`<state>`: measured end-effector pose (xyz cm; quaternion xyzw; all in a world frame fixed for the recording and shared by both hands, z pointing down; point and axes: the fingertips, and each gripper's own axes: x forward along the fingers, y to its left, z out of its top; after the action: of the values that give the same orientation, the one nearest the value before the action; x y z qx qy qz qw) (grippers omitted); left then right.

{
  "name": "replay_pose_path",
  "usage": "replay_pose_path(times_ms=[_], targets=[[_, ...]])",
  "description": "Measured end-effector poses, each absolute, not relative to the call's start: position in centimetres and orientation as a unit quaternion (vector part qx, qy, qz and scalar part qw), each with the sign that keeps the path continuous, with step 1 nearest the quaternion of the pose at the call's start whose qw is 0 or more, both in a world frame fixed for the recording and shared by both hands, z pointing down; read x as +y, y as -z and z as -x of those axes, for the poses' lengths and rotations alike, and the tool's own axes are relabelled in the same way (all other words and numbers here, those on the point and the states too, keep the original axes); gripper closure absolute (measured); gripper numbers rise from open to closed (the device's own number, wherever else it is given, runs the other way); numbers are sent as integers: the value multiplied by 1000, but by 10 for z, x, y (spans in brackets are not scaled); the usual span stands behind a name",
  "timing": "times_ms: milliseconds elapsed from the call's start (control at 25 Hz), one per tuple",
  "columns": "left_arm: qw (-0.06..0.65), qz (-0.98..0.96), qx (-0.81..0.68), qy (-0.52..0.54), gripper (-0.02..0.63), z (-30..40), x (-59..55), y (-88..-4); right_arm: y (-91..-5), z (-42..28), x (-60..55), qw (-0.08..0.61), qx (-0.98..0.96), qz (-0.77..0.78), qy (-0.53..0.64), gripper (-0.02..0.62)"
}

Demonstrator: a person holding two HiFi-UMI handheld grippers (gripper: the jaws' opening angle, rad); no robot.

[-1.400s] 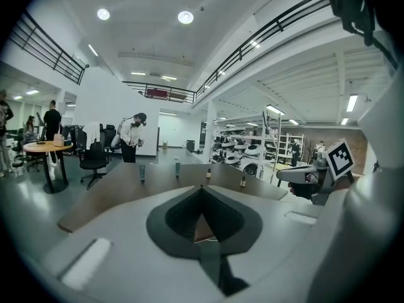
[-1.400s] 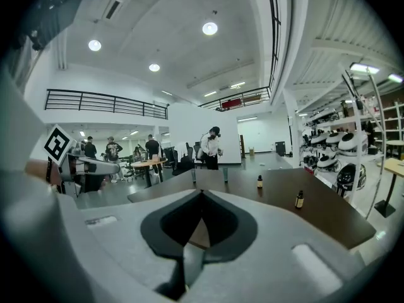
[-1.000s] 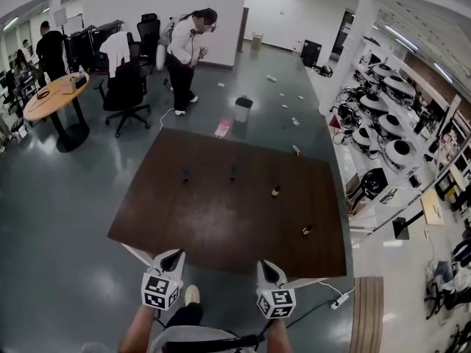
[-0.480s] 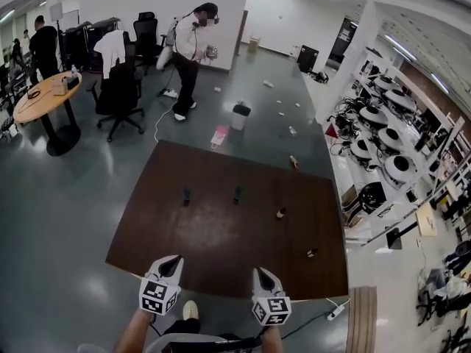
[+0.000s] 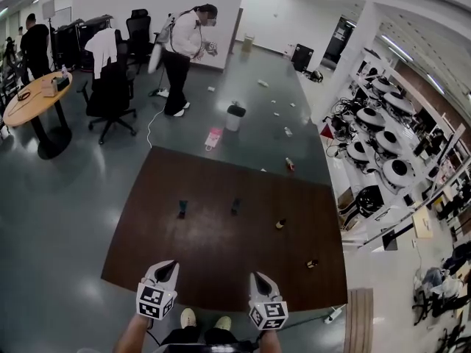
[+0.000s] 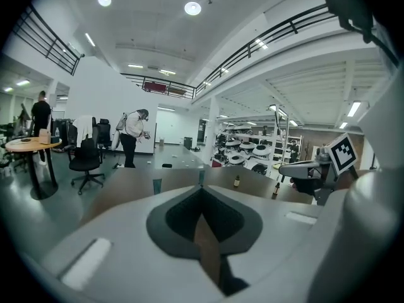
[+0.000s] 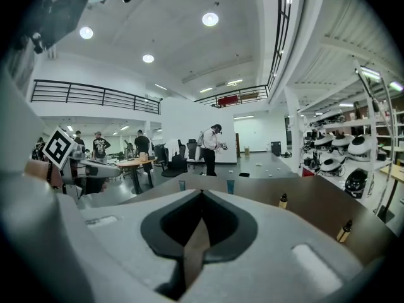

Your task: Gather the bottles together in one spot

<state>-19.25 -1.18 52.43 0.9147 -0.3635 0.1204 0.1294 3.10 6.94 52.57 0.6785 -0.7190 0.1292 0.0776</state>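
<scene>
Four bottles [image 5: 235, 206] well apart on table [image 5: 147, 252] — two centre, two nearer, rightward.

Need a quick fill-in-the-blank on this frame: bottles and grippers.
The bottles on the table number ___.
The left gripper and right gripper are both ___ and empty.
The two brown bottles stand on the table's ___ half.
Missing words: four; shut; right.

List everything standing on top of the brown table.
Four stand apart on the table: two teal bottles at left, two brown bottles at right. The left gripper and right gripper hide bits of its near edge.
</scene>
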Motion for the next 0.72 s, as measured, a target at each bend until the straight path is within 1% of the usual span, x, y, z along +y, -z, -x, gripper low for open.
replay_pose_path(times_ms=[320,720], targets=[[126,-910,-373,-126,606,178,-45,-543,-550,-43,22,75,-732,-666,-127,594],[146,-898,-397,-125,606,163,-67,-570,-582,-69,-24,86,-746,-647,-132,594]])
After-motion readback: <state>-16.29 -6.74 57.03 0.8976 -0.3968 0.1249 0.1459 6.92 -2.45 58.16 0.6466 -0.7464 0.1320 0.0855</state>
